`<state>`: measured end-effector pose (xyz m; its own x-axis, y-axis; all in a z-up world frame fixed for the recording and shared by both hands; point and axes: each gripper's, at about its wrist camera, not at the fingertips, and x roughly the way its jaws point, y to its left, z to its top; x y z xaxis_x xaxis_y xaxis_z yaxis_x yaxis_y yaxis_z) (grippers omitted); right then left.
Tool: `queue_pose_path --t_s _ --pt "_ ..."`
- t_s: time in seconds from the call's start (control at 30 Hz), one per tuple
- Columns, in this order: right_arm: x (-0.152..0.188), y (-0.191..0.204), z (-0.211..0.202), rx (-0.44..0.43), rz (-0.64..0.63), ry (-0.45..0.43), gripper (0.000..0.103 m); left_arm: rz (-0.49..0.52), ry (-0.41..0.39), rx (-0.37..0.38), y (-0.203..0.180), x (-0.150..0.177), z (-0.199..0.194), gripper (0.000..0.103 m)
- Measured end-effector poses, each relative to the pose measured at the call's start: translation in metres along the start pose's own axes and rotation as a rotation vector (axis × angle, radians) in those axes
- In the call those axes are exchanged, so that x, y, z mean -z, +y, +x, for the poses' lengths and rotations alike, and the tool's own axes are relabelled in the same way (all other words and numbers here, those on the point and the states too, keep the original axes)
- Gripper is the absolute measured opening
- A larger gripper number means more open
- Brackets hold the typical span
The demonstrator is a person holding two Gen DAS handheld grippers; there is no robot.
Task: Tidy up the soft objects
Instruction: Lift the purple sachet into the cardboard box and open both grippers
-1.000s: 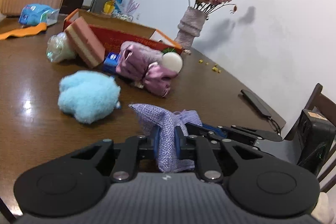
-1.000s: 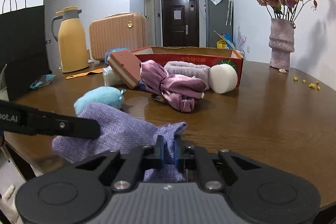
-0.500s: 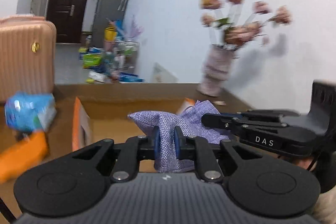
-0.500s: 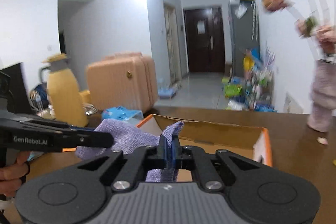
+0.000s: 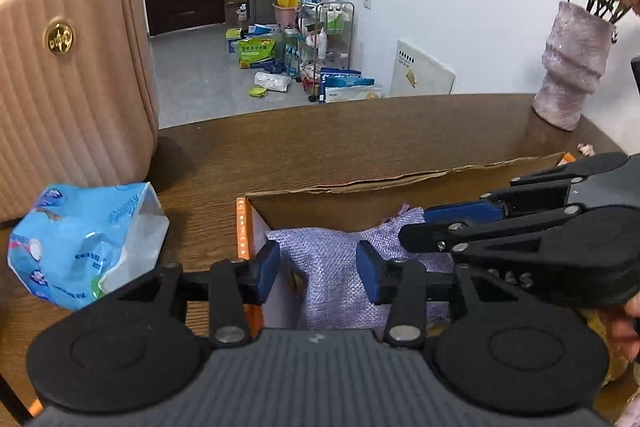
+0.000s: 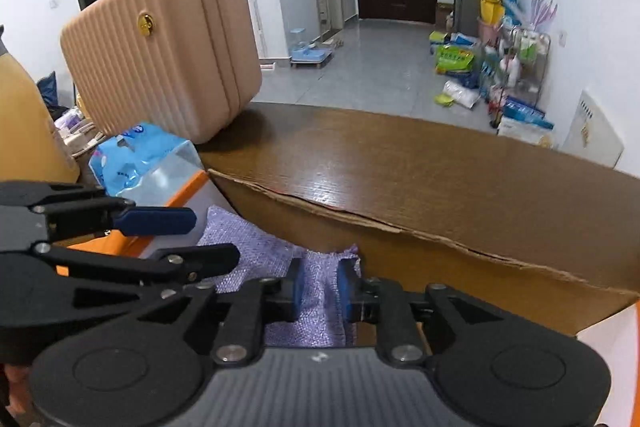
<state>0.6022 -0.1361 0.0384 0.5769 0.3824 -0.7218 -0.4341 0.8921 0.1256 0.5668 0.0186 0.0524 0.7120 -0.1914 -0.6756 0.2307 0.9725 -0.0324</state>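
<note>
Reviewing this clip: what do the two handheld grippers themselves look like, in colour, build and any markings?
Both the left gripper and right gripper are matte black, with a ribbed grey body, two round discs, riveted linkage arms and blue finger pads. The right one carries partly hidden pale lettering on its side. No cables or sleeves show.

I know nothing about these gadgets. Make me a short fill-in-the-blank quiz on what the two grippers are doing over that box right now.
1. The purple woven pouch lies inside the cardboard ____.
2. The left gripper has its jaws ____, pads clear of the cloth on both sides.
3. The pink suitcase stands on the wooden ____.
4. The blue tissue pack lies ____ the box, between it and the suitcase.

Missing words: box; open; table; outside
</note>
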Motion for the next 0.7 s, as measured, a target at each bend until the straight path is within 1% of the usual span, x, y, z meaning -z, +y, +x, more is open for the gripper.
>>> queue_pose_path --t_s 0.03,0.1,0.2,0.3,0.37,0.4,0.43,0.57,0.7 --pt "0.0 -0.004 -0.004 -0.011 0.021 -0.006 0.029 0.0 -0.005 0.001 0.0 0.0 -0.003 0.046" --pt "0.0 -0.009 -0.015 -0.022 0.038 -0.018 0.031 0.005 -0.022 -0.004 -0.003 0.0 -0.011 0.051" --pt "0.0 -0.013 -0.044 0.001 0.025 -0.05 0.037 0.024 -0.047 -0.017 -0.01 -0.002 -0.031 0.054" --pt "0.005 -0.022 -0.084 0.027 0.024 -0.088 0.044 0.025 -0.072 -0.032 -0.014 -0.005 -0.057 0.058" --pt "0.012 -0.025 -0.108 0.052 0.021 -0.109 0.047 0.02 -0.094 -0.04 -0.016 -0.004 -0.083 0.068" --pt "0.018 -0.028 -0.121 0.059 0.02 -0.12 0.051 0.02 -0.11 -0.052 -0.017 -0.003 -0.095 0.075" --pt "0.027 -0.03 -0.135 0.063 0.019 -0.127 0.055 0.021 -0.129 -0.063 -0.019 0.0 -0.107 0.075" --pt "0.056 -0.038 -0.181 0.113 0.032 -0.143 0.055 0.031 -0.151 -0.073 -0.03 0.01 -0.154 0.076" --pt "0.075 -0.044 -0.226 0.141 0.066 -0.188 0.057 0.048 -0.189 -0.083 -0.043 0.027 -0.198 0.083"
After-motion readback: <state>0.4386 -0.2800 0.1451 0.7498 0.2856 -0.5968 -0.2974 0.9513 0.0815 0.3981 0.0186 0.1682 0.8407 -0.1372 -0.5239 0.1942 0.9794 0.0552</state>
